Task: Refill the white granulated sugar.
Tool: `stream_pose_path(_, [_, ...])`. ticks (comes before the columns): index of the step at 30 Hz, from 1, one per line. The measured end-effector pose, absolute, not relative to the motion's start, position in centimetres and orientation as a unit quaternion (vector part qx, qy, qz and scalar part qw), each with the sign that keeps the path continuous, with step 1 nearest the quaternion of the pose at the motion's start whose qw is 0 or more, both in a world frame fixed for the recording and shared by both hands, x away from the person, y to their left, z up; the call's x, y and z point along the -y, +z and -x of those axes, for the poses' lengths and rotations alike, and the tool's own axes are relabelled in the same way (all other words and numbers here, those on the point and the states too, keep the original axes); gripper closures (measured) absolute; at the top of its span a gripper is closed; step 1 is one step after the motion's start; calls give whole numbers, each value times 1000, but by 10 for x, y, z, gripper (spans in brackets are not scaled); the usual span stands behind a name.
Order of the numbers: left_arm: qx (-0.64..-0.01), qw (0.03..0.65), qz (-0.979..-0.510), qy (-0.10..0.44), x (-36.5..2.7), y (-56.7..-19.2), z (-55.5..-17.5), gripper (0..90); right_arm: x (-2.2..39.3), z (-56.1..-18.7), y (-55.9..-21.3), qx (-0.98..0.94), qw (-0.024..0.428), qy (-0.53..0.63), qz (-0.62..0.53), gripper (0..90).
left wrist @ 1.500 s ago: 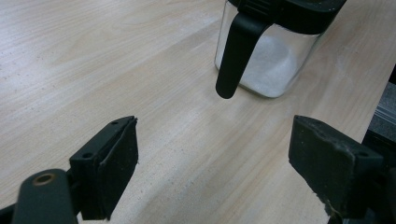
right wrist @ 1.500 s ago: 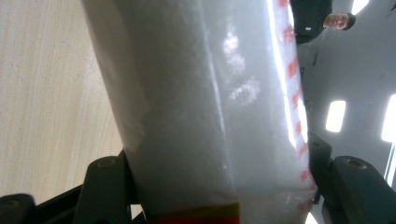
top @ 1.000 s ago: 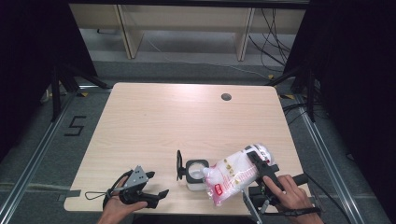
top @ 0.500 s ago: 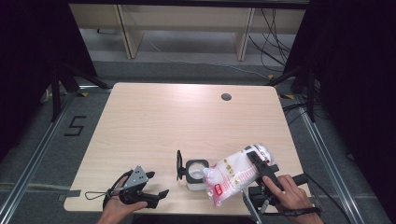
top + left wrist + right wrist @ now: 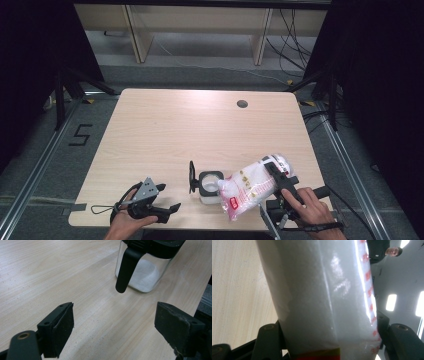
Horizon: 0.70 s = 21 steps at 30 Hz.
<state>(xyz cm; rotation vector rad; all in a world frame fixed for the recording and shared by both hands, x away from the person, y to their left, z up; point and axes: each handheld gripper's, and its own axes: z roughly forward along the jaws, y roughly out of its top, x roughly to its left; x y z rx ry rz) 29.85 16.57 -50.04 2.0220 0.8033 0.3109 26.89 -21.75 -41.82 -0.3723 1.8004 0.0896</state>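
A clear square jar (image 5: 210,185) with a black lid flipped up stands near the table's front edge; white powder covers its bottom (image 5: 146,275). My right gripper (image 5: 278,181) is shut on a clear plastic bag of white powder (image 5: 250,187) with red print, tilted over the jar's right side. The bag (image 5: 324,297) sits between the black jaws in the right gripper view. My left gripper (image 5: 167,200) lies low at the front left, open, its pads (image 5: 63,327) wide apart and empty, pointing toward the jar.
A round cable hole (image 5: 242,104) sits at the table's far right. The light wooden tabletop (image 5: 175,130) stretches bare behind the jar. Shelving legs and cables lie on the floor beyond. The table's front edge runs just under both hands.
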Motion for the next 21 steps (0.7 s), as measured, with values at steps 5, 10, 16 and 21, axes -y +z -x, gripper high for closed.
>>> stream_pose_path(5, [-325,455,-820,127,-166,-501,-299,154,218,-268,-418,-774,611,39,162,405])
stream_pose_path(10, [-326,453,-820,127,-166,-500,-298,154,216,-268,-416,-767,614,27,184,406])
stream_pose_path(16, [-325,454,-820,126,-166,-501,-299,153,216,-268,-417,-771,611,29,177,406])
stream_pose_path(21, [-326,453,-820,127,-166,-500,-298,154,215,-267,-419,-778,604,21,173,407])
